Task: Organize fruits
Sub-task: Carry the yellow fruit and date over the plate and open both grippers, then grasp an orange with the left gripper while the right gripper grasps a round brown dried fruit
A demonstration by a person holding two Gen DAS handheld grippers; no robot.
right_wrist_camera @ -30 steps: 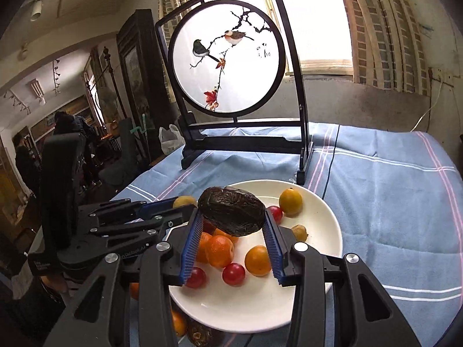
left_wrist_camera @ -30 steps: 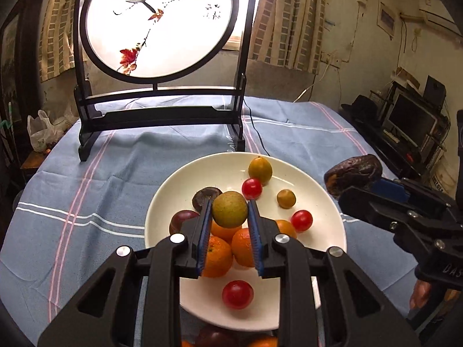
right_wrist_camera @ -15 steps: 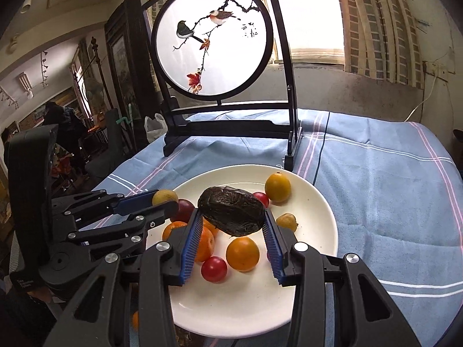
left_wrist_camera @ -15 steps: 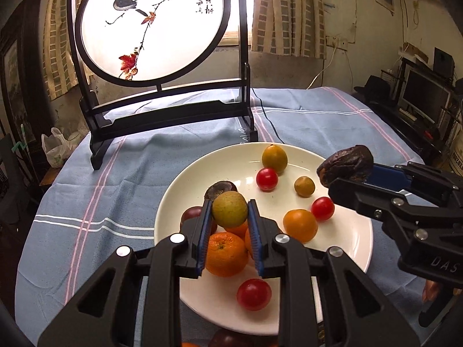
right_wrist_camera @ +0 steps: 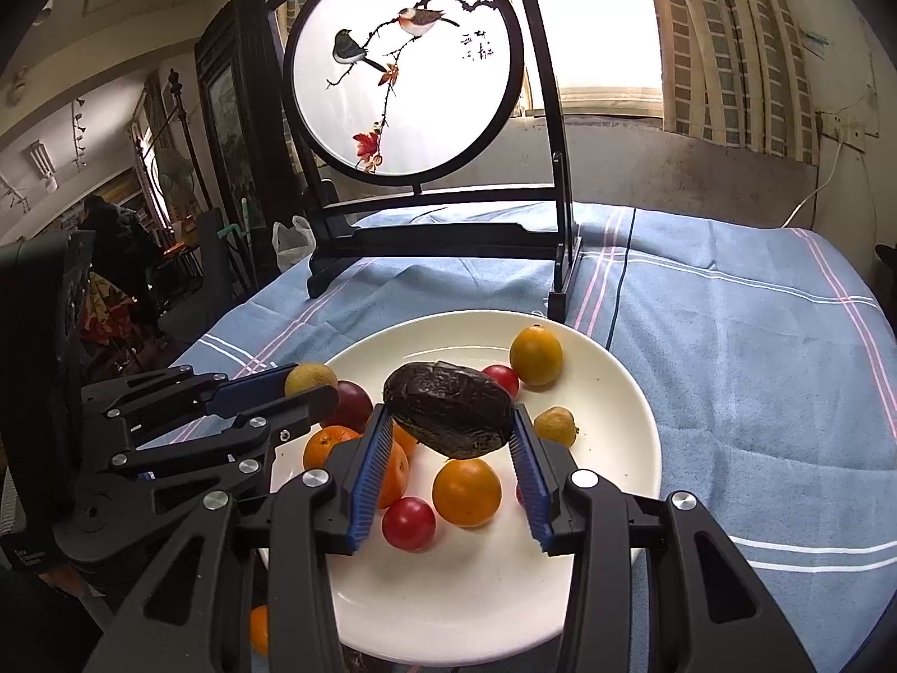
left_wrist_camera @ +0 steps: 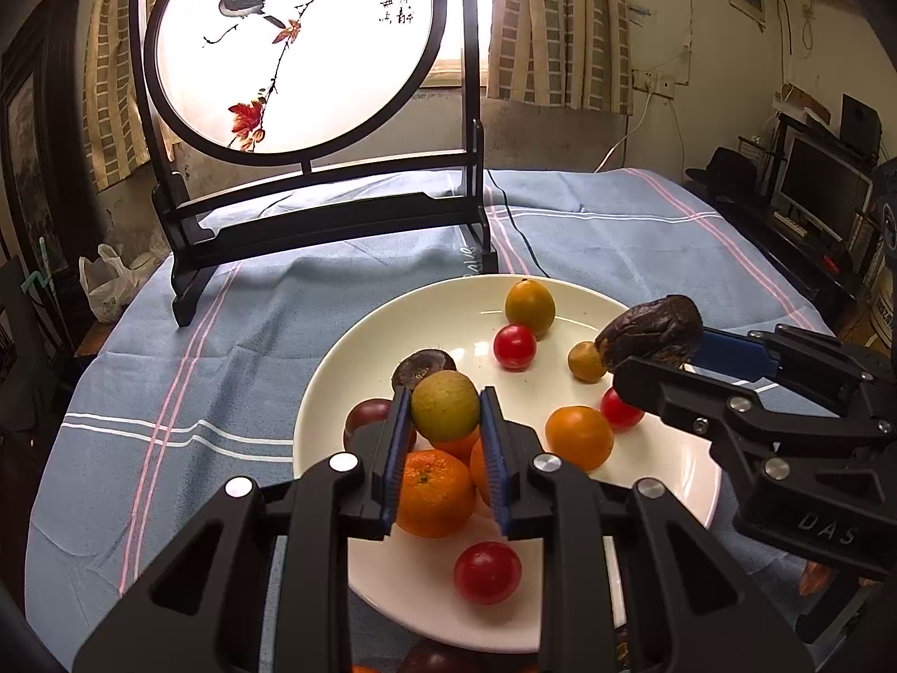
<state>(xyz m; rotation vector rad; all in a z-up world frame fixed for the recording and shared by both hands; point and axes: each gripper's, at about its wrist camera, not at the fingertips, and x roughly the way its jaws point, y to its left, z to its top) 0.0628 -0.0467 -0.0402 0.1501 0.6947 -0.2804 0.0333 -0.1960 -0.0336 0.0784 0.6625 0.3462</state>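
Between the right claw (right_wrist_camera: 448,448) pads sits a dark fruit (right_wrist_camera: 448,416) (wrinkled).

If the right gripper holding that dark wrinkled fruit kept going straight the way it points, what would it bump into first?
Probably the white plate: the right gripper, shut on the dark wrinkled fruit, angles down toward it, near the small red fruit. Depth is hard to judge.

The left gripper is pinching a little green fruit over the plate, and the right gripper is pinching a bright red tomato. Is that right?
Not quite. The right gripper is pinching a dark wrinkled fruit, not a red tomato; the right wrist view shows it. The left gripper does pinch the little green fruit over the plate.
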